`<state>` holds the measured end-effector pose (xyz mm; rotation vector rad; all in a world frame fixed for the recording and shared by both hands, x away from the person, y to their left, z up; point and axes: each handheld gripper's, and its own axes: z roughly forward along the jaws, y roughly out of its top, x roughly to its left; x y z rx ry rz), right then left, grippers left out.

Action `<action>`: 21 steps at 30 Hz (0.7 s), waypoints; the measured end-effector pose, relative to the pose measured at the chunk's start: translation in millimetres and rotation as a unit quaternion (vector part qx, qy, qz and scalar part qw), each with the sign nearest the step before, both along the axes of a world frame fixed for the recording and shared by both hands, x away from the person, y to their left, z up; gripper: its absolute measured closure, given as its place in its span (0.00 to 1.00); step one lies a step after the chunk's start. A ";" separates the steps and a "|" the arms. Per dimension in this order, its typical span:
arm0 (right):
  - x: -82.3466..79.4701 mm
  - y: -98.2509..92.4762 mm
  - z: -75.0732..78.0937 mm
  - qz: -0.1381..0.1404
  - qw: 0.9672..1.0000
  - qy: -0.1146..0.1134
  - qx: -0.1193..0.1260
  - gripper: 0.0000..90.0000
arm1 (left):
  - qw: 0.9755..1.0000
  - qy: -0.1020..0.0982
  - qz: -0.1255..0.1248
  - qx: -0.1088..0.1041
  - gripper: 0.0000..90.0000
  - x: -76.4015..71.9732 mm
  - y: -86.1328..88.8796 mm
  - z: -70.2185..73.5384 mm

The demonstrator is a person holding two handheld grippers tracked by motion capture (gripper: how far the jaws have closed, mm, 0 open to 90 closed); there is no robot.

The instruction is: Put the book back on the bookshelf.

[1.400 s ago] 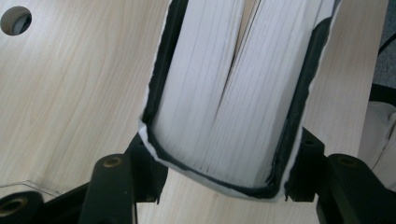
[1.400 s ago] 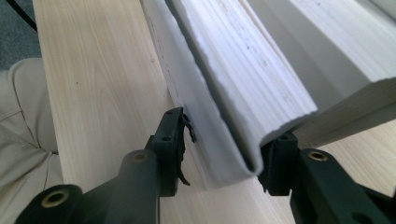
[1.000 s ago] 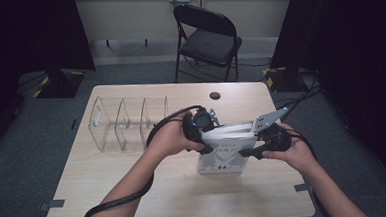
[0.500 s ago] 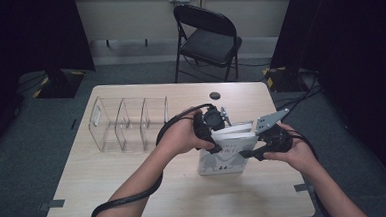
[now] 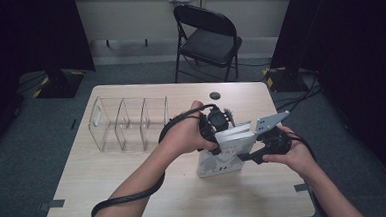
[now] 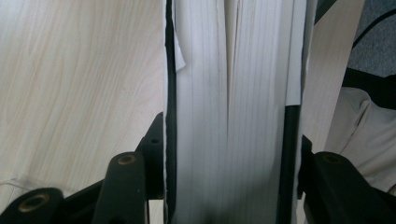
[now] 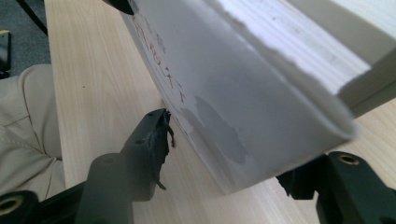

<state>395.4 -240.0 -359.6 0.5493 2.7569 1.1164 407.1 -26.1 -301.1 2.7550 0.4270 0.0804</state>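
Two grippers | book (image 6: 233,116) clamped in left jaws | between right jaws, loose

- Both forearms come in from the near edge, converging over the middle of the tabletop.
- The left hand (image 5: 185,136) wraps its tool, the left tool (image 5: 217,130), held high, wrist bent, cable looping back along the forearm.
- Its jaws have just been closing and clamp flat on both sides of what sits between them (snug in the left gripper view).
- The right hand (image 5: 288,151) holds the right tool (image 5: 251,153) lower, pointing leftward.
- Its jaws have just been opening; the left pad stands off, not pressing.
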 end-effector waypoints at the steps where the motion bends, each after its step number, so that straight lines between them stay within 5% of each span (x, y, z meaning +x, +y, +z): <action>1: -0.2 0.3 -0.2 0.001 1.000 -0.002 0.000 0.45 | 1.000 0.001 -0.002 0.005 0.56 -0.3 0.2 0.6; 14: -1.7 7.4 -3.3 0.024 0.999 0.012 0.025 0.45 | 1.000 0.007 -0.003 0.015 0.57 -4.5 14.4 1.9; 19: -2.1 11.2 -3.3 0.032 0.999 0.005 0.015 0.44 | 1.000 0.011 0.006 0.016 0.57 -4.8 20.8 2.0; 21: -1.3 10.0 -5.0 0.022 1.000 0.005 -0.019 0.37 | 1.000 0.011 0.017 0.017 0.58 -4.0 25.4 2.0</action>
